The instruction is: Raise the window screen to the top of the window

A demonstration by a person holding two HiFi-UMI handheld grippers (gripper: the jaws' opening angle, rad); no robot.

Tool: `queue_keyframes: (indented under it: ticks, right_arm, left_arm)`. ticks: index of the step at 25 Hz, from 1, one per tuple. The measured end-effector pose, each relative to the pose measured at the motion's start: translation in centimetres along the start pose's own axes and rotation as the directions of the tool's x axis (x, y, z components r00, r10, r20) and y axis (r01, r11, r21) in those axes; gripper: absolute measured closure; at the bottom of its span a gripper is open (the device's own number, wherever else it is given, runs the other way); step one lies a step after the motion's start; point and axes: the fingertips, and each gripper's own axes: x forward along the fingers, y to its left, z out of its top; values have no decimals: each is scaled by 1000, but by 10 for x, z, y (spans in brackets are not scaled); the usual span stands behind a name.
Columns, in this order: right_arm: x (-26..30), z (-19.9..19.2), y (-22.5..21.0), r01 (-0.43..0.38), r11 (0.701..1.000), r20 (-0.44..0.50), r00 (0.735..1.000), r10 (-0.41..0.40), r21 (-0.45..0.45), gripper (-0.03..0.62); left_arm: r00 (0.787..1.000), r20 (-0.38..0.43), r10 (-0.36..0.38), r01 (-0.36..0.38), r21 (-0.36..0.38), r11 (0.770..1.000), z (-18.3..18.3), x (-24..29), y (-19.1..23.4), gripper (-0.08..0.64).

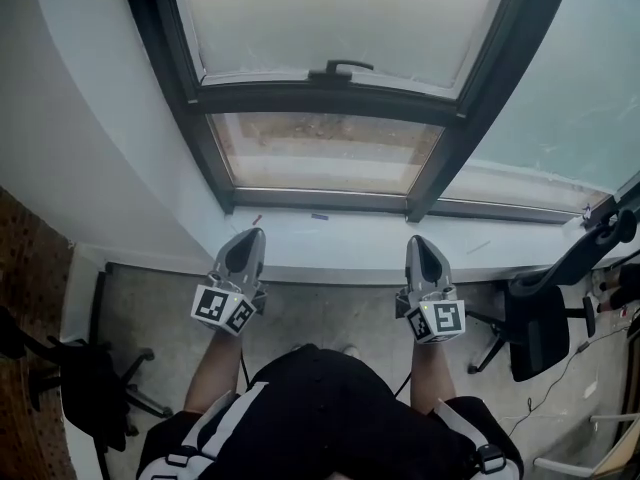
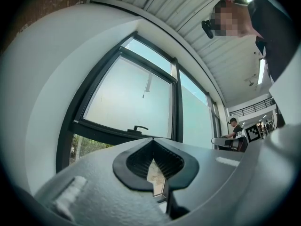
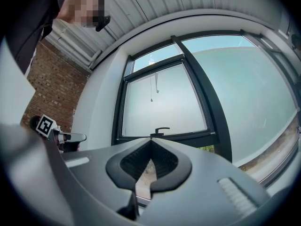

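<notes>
Probably the screen [image 1: 330, 23] slid light but stiff, best taken by its handle [image 1: 340, 68]; left hand-held gripper [image 1: 250, 240] and right hand-held gripper [image 1: 420, 244] were clenched, empty.

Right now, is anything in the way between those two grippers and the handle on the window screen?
Nothing visible. The left gripper and the right gripper, both shut and empty, face the handle on the window screen, with only open air above the sill between them.

Handle [image 1: 338, 69] apparently atop sash rail [image 1: 320, 99]
</notes>
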Motion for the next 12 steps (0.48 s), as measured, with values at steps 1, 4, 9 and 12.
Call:
queue_keyframes:
  ticks: [1, 4, 9, 12]
  right_arm:
    - [1, 2, -2, -7, 1000, 3, 1000, 7, 0, 588]
    - [2, 4, -7, -18, 1000, 11, 1000, 18, 3, 588]
    - [3, 3, -19, -25, 1000, 7, 1000, 25, 6, 588]
    - [3, 4, -25, -28, 1000, 4, 1000, 28, 2, 588]
  left_arm:
    - [1000, 2, 0, 0, 0, 1000, 0, 1, -2, 555]
    - [1000, 2, -11, 11, 5, 1000, 0, 4, -11, 555]
    - [1000, 6, -12, 12, 6, 1000, -3, 12, -20, 555]
    - [1000, 2, -8, 8, 11, 1000, -4, 17, -22, 555]
